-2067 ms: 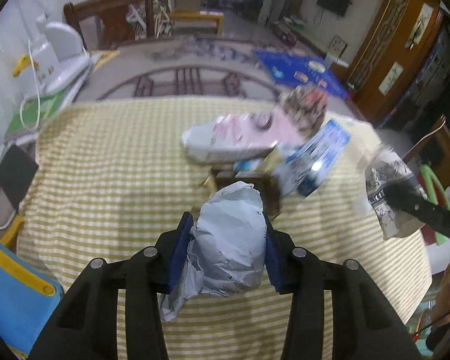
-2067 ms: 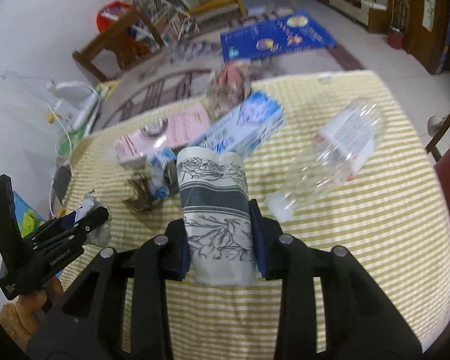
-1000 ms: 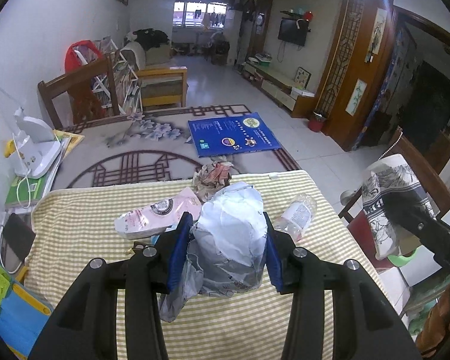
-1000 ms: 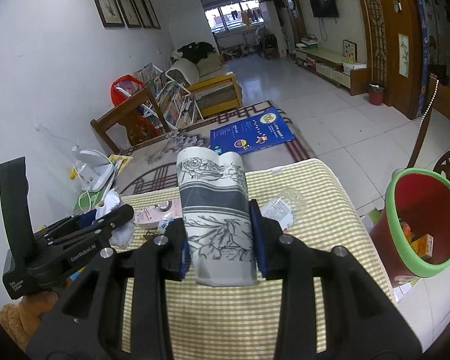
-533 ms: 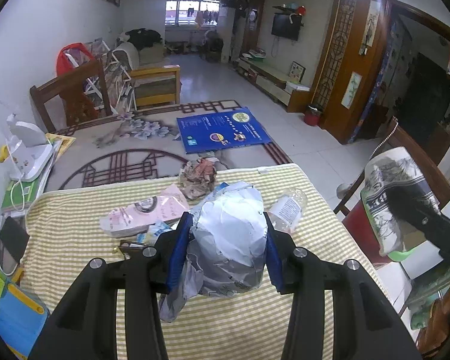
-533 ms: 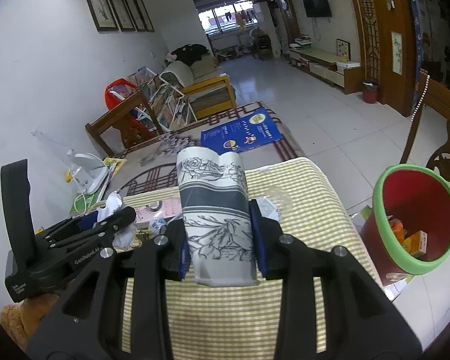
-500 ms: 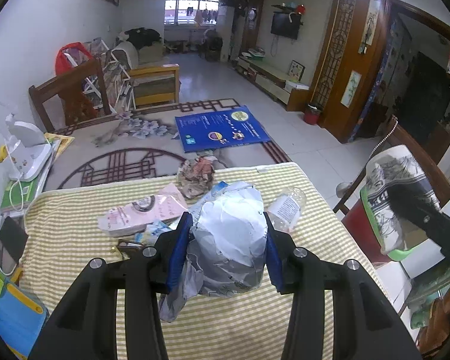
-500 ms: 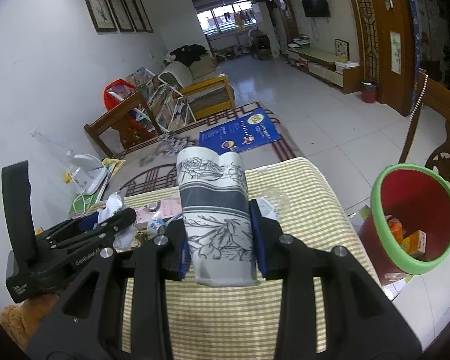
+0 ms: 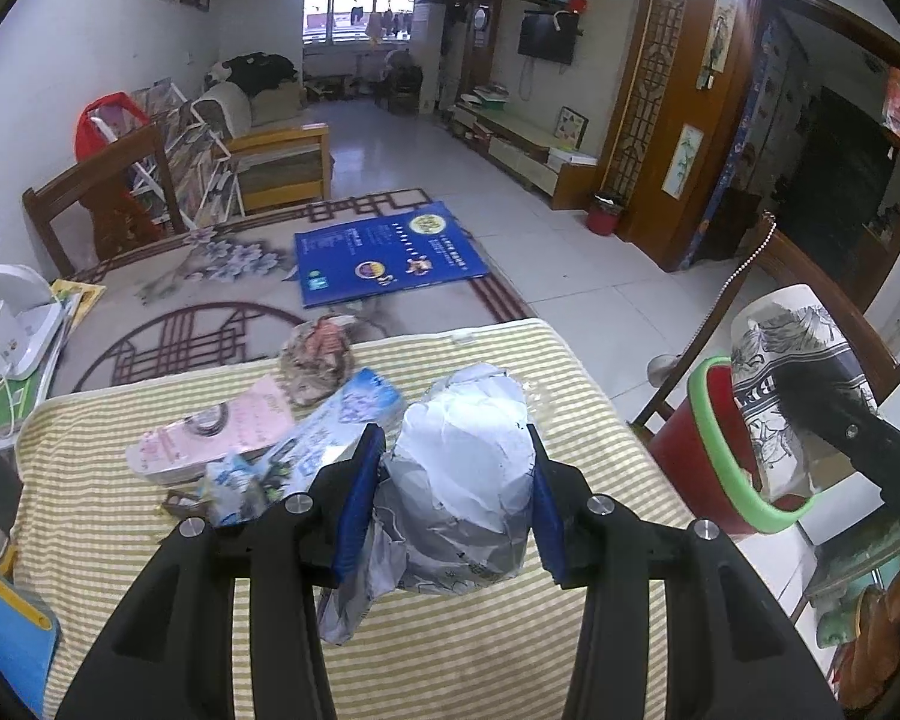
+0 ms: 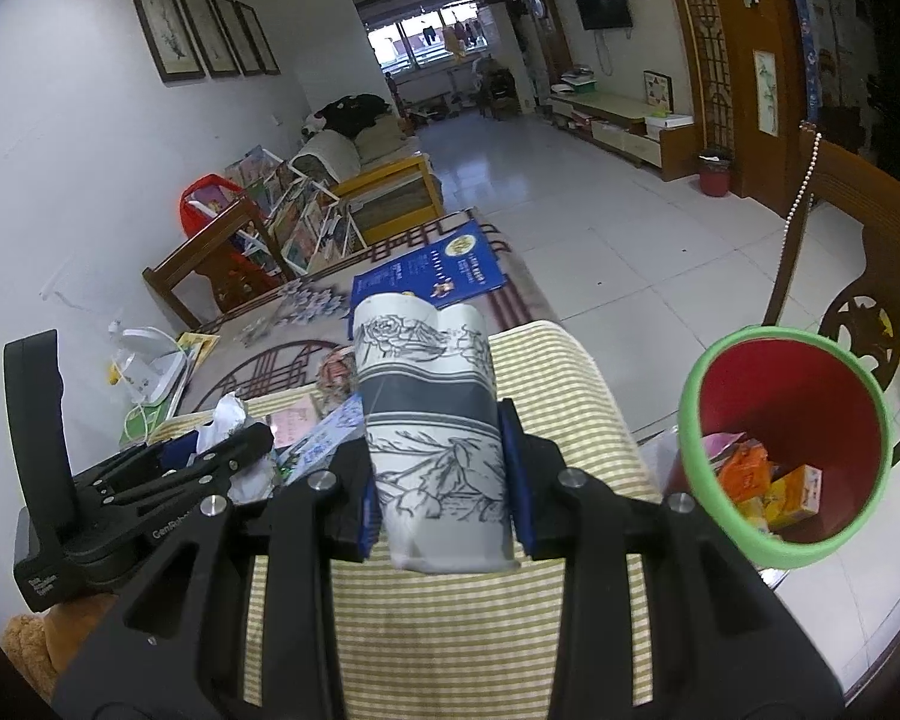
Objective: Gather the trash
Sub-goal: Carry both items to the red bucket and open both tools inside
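Left gripper (image 9: 455, 492) pinching crumpled grey bag (image 9: 463, 480) over tablecloth's (image 9: 510, 648) near edge. Right gripper (image 10: 444, 474) clamped on floral-print paper cup (image 10: 429, 420), beside red bin (image 10: 783, 444). "GenRob" legible on left gripper body.

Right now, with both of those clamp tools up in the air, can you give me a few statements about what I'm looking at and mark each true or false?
1. The left gripper clamps a crumpled grey bag. True.
2. The right gripper is empty. False: it grips a flower-printed paper cup.
3. The red bin has a green rim. True.
4. The bin is empty. False: orange and yellow cartons lie inside.
5. The striped tablecloth is blue. False: yellow and white.
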{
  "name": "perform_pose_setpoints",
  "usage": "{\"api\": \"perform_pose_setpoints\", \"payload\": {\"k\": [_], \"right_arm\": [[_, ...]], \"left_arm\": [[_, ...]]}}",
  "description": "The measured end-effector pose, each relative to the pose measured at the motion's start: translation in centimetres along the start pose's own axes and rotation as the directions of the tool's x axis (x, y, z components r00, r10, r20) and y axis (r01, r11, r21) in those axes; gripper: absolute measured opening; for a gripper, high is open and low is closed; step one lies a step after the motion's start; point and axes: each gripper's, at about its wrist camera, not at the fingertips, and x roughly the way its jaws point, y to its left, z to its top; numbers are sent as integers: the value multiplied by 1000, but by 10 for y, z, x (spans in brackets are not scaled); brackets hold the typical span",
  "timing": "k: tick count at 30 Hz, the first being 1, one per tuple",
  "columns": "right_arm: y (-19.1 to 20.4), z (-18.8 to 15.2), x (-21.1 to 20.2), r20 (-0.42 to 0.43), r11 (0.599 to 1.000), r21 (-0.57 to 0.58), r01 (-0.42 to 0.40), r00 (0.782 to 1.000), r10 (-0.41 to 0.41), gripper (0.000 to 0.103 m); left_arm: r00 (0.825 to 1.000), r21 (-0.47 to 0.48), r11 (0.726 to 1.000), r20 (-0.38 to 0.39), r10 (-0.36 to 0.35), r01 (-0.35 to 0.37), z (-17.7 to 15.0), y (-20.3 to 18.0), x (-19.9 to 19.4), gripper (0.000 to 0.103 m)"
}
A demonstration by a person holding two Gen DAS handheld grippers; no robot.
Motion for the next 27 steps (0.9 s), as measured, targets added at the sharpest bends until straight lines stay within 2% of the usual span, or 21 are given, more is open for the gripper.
{"api": "perform_pose_setpoints", "payload": {"k": [10, 17, 23, 27], "right_arm": [[-51, 14, -4, 10, 1000, 10, 1, 1000, -1, 33], [-89, 14, -7, 1, 999, 32, 16, 1000, -16, 33], [-134, 14, -15, 1, 994, 84, 73, 997, -73, 33], [-167, 12, -21, -3, 984, 131, 124, 992, -125, 33]], "left_arm": [[1000, 8, 1000, 8, -2, 2, 11, -51, 9, 43], [1000, 9, 1000, -16, 2, -1, 11, -77, 22, 43], [998, 36, 998, -39, -48, 49, 13, -115, 38, 43], [991, 65, 990, -63, -121, 125, 17, -147, 53, 43]]}}
